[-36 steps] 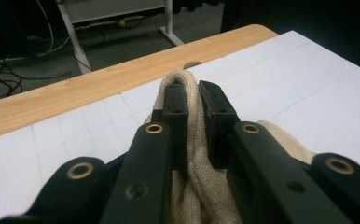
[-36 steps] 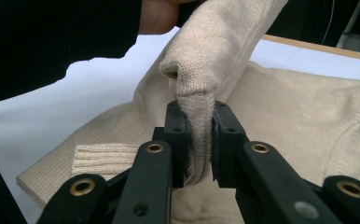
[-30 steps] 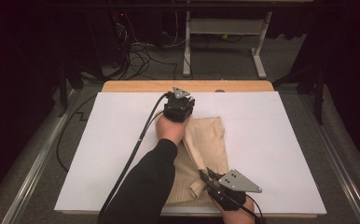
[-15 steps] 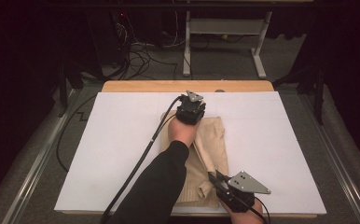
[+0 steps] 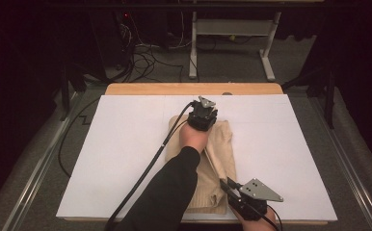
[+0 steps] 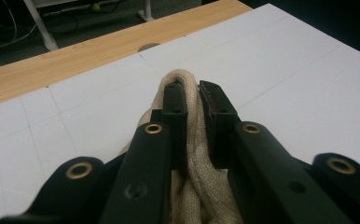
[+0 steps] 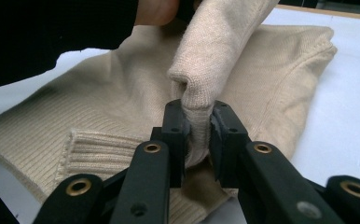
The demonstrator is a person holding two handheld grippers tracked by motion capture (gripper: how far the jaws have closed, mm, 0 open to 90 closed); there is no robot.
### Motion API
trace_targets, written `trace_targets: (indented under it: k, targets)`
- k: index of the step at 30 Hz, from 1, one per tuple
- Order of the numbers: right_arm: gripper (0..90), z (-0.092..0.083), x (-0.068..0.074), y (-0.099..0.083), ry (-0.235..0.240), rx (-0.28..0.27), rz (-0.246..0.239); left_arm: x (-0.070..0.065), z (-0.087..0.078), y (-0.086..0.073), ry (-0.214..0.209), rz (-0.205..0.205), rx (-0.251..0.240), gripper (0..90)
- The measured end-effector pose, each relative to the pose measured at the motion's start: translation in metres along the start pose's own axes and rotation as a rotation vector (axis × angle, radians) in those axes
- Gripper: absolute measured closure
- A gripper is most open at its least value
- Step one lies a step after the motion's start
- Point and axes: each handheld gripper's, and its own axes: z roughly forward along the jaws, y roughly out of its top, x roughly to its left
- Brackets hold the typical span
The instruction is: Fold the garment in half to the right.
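No readable text — no labels, no numbers.

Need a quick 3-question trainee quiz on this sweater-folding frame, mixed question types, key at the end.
1. True or false: the left gripper is shut on a fold of the beige sweater.
2. What does the right gripper pinch? A) a cable B) a fold of the sweater C) the edge of the white sheet
3. In the high view, which gripper is nearer the wooden table edge at the far side?

Key
1. True: knit fabric is clamped between its jaws.
2. B: the fold rises from the jaws towards the left hand.
3. The left gripper; the right gripper sits at the near edge of the white sheet.
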Motion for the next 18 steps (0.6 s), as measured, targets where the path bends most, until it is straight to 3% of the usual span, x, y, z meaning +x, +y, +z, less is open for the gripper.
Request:
trace_targets:
  k: [4, 9, 14, 18]
  targets:
    - [74.8, -0.0007, -0.0003, -0.0014, -0.002, 0.007, 0.007, -0.0015, 0.0024, -0.0008, 0.001, 0.003, 0.001, 76.0]
    - [57.7, -0.0025, -0.0039, -0.0009, -0.007, 0.004, 0.021, -0.0030, 0.0017, -0.0003, -0.014, 0.002, -0.011, 61.1]
    - [42.7, -0.0053, -0.0066, 0.0015, -0.035, -0.023, 0.029, -0.0041, -0.0003, 0.0009, -0.033, 0.001, -0.013, 55.6]
    - [36.4, -0.0084, -0.0086, 0.0047, -0.044, -0.047, 0.033, -0.0052, -0.0030, 0.0021, -0.042, 0.007, -0.023, 54.0]
